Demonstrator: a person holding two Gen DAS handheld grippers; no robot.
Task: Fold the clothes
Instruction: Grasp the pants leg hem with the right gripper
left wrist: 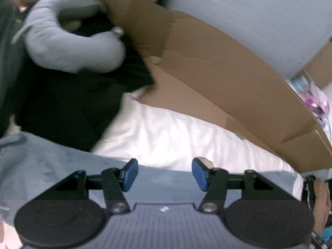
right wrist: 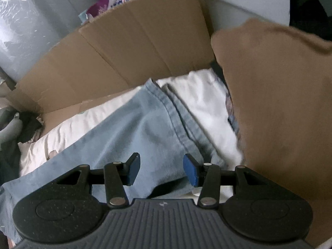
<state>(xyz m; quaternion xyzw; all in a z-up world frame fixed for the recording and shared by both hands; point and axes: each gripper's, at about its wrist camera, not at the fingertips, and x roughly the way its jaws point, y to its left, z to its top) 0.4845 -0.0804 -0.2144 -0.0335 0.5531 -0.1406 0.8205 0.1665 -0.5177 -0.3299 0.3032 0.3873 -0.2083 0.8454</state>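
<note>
The left gripper (left wrist: 165, 174) hangs with its blue pads spread and nothing between them, just above the near edge of the light blue jeans (left wrist: 41, 166); beyond that edge the white sheet (left wrist: 166, 137) lies bare up to the cardboard wall (left wrist: 217, 72). That wall closes the far side, so the free room is the strip of sheet ahead. To its far left a grey neck pillow (left wrist: 68, 41) rests on dark cloth (left wrist: 68, 108), both blurred. The right gripper (right wrist: 161, 171) is likewise released, pads apart and empty, over the jeans (right wrist: 128, 132), whose hemmed leg runs ahead and upward to the cardboard (right wrist: 128, 47). Just right of it a brown cloth (right wrist: 280, 108) rises and hides what lies beneath. A plastic bag (right wrist: 116, 2) beyond the cardboard carries print too blurred to read. Only a small pale mark shows on each gripper body, and it cannot be made out.
</note>
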